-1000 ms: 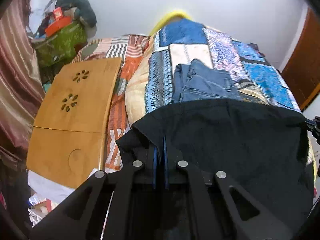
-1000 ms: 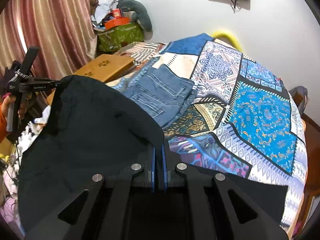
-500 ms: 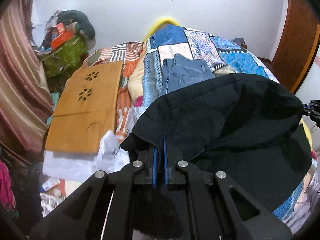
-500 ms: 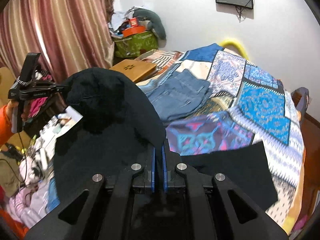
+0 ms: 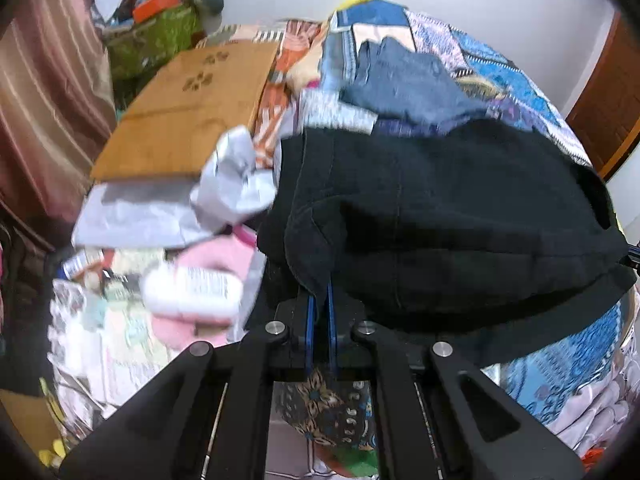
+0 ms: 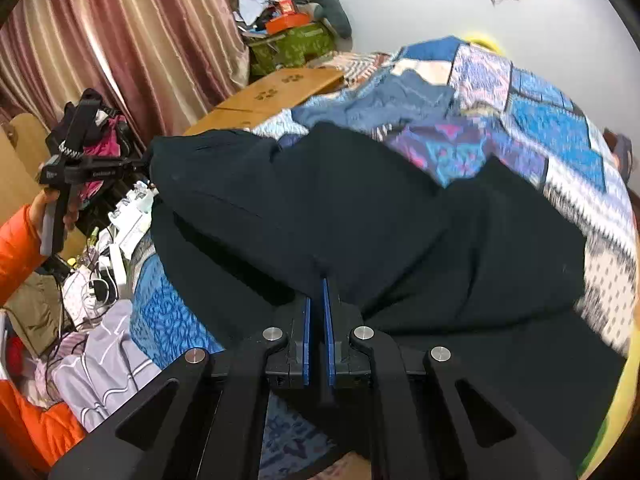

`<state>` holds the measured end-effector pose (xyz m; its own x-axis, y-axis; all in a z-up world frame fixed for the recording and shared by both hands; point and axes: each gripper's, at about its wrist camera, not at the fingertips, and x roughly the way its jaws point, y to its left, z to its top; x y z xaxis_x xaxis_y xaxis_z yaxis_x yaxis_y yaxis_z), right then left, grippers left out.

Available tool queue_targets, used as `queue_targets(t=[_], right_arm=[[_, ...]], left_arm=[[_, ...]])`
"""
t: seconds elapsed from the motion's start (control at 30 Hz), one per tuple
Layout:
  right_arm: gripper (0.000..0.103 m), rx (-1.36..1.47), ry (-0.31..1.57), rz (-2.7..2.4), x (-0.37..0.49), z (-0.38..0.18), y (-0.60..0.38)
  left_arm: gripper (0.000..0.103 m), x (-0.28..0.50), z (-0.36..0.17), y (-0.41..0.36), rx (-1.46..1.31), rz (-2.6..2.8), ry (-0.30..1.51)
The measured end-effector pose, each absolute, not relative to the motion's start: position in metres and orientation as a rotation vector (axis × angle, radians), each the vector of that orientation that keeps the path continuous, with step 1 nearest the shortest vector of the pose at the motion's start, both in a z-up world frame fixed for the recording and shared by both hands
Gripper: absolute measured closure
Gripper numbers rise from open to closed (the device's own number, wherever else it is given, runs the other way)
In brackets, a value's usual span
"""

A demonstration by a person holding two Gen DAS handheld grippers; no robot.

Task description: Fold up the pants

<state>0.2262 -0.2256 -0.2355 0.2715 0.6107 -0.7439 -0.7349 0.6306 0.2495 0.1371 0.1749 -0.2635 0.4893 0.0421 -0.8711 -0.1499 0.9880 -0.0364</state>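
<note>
Over patchwork quilt (image 6: pixel 556 128), black pants (image 6: pixel 360 216) pinched by both grippers, labels unreadable.

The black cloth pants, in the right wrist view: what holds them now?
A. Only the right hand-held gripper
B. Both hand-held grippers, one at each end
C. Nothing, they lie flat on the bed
B: the black cloth pants are pinched by the right hand-held gripper and the left hand-held gripper.
</note>
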Motion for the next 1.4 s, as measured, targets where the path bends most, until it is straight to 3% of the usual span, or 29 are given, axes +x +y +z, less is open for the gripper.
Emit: queue_targets(t=[0.2,0.43,0.6,0.67,0.87,0.93,1.0,1.4], right_arm=[[0.096,-0.108,0.950,0.884,0.215,-0.247,-0.227],[0.092,-0.126,0.973,0.860,0.207,-0.240,-0.229],[0.067,-0.128,0.948,0.838,0.204,-0.224,-0.243],[0.063,-0.128,0.925,0.811,0.204,-0.216,-0.252],[0.062,-0.090,0.880,0.730,0.221,-0.194,-0.279],[0.061,-0.078,0.866,0.701,0.232,-0.188,-0.284],[0.055,-0.070,0.855,0.682,0.242,-0.185,-0.289],[0.053,-0.077,0.891,0.647,0.341,-0.204,-0.279]], left_arm=[[0.095,0.125,-0.290,0.175,-0.139,0.120,1.081],[0.087,0.117,-0.269,0.177,-0.121,0.153,1.079],[0.085,0.112,-0.233,0.176,-0.109,0.166,1.015],[0.082,0.115,-0.217,0.175,-0.115,0.166,0.984],[0.071,0.149,-0.183,0.146,-0.078,0.126,0.906],[0.060,0.164,-0.177,0.131,-0.063,0.105,0.888],[0.055,0.181,-0.175,0.116,-0.048,0.086,0.870],[0.043,0.285,-0.205,0.048,-0.011,-0.038,0.910]])
